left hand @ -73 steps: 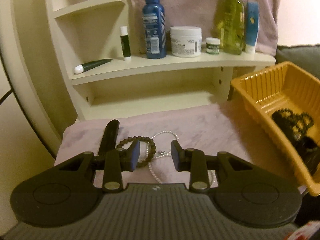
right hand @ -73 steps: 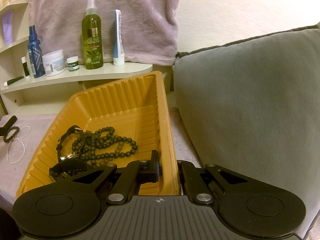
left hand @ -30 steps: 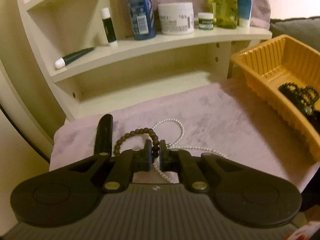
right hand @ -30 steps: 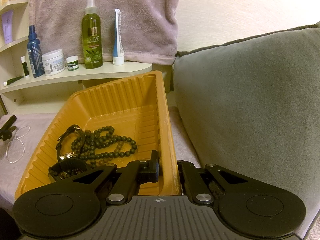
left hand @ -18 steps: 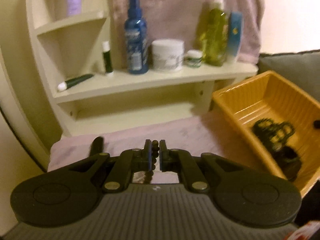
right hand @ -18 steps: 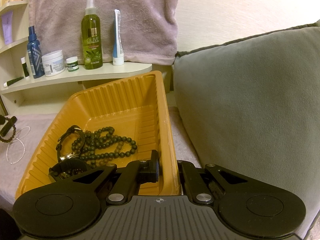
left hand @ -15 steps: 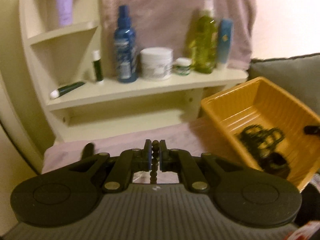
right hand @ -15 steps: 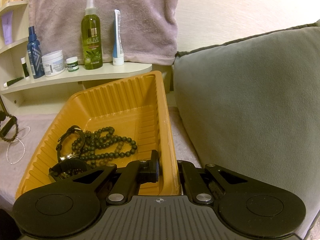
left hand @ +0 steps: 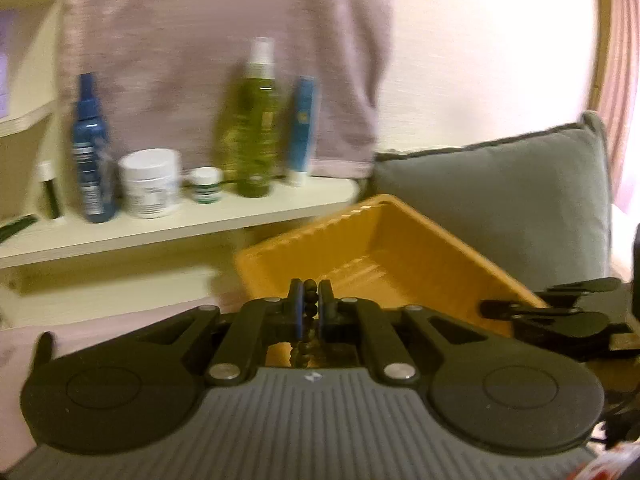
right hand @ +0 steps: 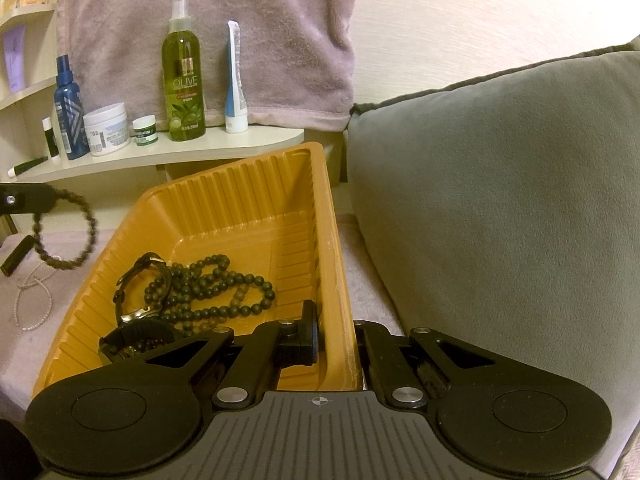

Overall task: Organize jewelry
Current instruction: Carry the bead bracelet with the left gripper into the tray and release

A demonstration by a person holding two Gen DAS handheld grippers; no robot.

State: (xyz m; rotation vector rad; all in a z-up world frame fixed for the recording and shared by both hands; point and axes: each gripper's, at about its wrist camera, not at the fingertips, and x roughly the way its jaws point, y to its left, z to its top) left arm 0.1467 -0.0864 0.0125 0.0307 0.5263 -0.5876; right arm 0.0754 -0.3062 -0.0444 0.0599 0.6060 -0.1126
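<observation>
My left gripper (left hand: pixel 309 300) is shut on a brown bead bracelet (left hand: pixel 308 304) and holds it in the air, just left of the orange tray (left hand: pixel 400 240). In the right wrist view the bracelet (right hand: pixel 66 232) hangs from the left gripper's fingers (right hand: pixel 28 198) beside the tray's left rim. My right gripper (right hand: pixel 338 336) is shut on the near right wall of the orange tray (right hand: pixel 336 280). Inside lie a dark bead necklace (right hand: pixel 216 292) and a black watch (right hand: pixel 136 292). A pearl necklace (right hand: pixel 34 296) lies on the pink cloth.
A cream shelf (right hand: pixel 160 152) behind the tray carries a green spray bottle (right hand: pixel 183 76), a blue bottle (right hand: pixel 69 112), a white jar (right hand: pixel 107 130) and a tube (right hand: pixel 235 80). A grey cushion (right hand: pixel 500 200) stands close on the right. A black stick (right hand: pixel 16 256) lies by the pearls.
My left gripper shut on the brown bracelet, lifted it off the cloth and carried it right toward the tray. The right gripper and tray have not moved.
</observation>
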